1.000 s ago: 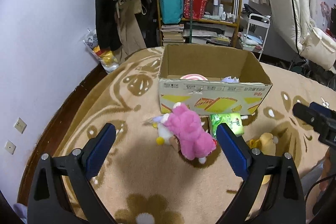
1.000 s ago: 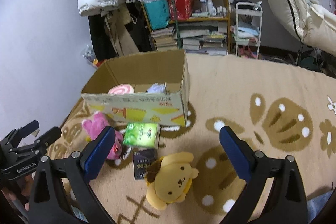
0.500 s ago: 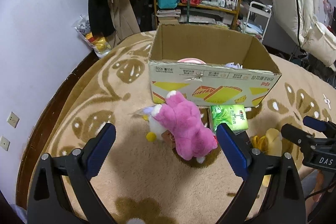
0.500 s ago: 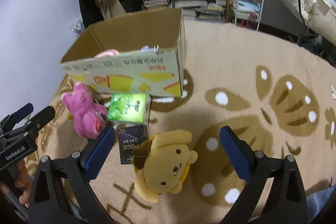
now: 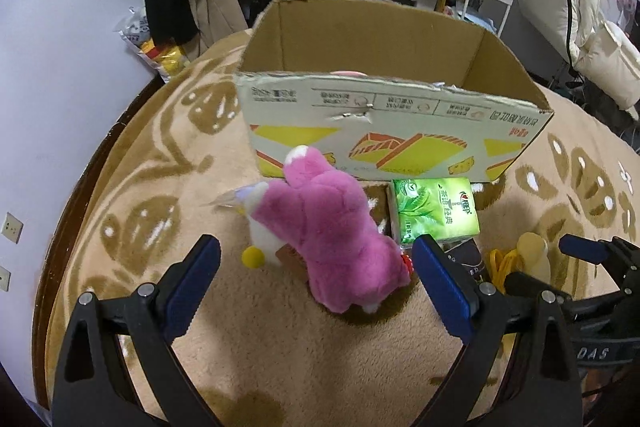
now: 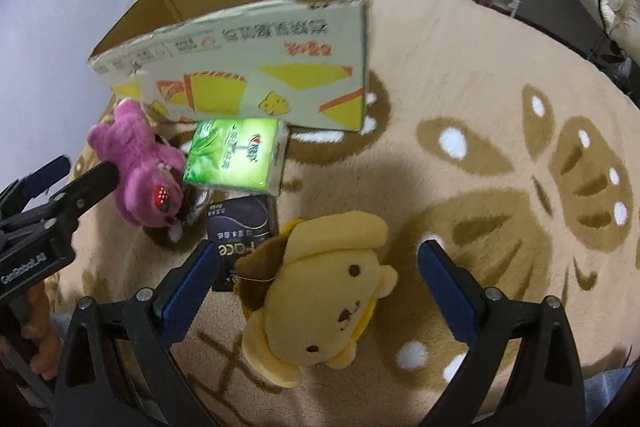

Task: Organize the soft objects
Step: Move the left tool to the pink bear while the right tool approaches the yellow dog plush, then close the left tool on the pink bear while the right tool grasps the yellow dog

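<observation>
On the beige patterned carpet [image 5: 168, 155], the left gripper [image 5: 316, 283] hangs with its blue-padded fingers spread wide, holding nothing, on either side of a pink plush toy [image 5: 332, 239] lying before an open cardboard box [image 5: 392, 115]. Just right of the toy sits a green tissue pack [image 5: 436, 209]. The right gripper [image 6: 318, 285], also wide apart and empty, brackets a yellow plush dog [image 6: 320, 299] beside a dark packet [image 6: 242, 227].

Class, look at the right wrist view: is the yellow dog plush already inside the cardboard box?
No, the yellow dog plush lies on the rug, in front of the cardboard box.
</observation>
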The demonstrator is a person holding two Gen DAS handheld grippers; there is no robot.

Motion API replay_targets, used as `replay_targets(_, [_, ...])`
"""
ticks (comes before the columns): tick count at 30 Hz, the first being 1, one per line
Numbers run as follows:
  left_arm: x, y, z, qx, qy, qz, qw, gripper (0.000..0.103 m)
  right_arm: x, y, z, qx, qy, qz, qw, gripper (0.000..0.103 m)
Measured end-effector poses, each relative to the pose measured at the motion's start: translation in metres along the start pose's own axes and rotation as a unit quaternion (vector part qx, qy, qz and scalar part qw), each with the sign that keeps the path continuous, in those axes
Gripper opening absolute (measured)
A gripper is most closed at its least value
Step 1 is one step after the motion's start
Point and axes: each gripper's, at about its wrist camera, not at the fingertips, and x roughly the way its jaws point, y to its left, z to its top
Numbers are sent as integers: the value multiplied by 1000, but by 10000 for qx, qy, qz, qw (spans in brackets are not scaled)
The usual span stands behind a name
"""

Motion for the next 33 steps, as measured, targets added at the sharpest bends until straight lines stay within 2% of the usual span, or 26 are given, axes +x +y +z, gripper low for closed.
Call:
replay_targets(2, [8,-3,1,34,72,-23,10000,96,6,0,0,-10,114,21,9999,103])
replay_targets(4, [15,-5,1,46,140,-37,9999,96,15,0,1,22,286,65,9996,97])
replay_targets(8, [28,-7,0,81,325,-78,9994,96,30,-4,0,164,568,128,9982,95])
replay_targets(14, [44,-9,-1,-27,531,-201,9984,94,42,-5,0,214,707,243,9970,94])
replay_targets(18, [48,-9,-2,-60,621,-364,9974,85,45,-3,-2,239,675,286,9970,89])
replay_targets(23, [47,-14,-5,46,600,-463,9971,68,42,-7,-2,216,623,291,9974,83])
replay_targets(29, [39,-15,-7,53,526,-515,9973,55,31,2,0,121,509,217,9984,77])
replay_targets(30, [38,-15,-8,50,504,-484,9975,46,24,6,0,104,488,205,9985,76])
replay_targets(33, [31,-15,-8,40,459,-498,9977,46,15,9,0,94,365,197,9991,75])
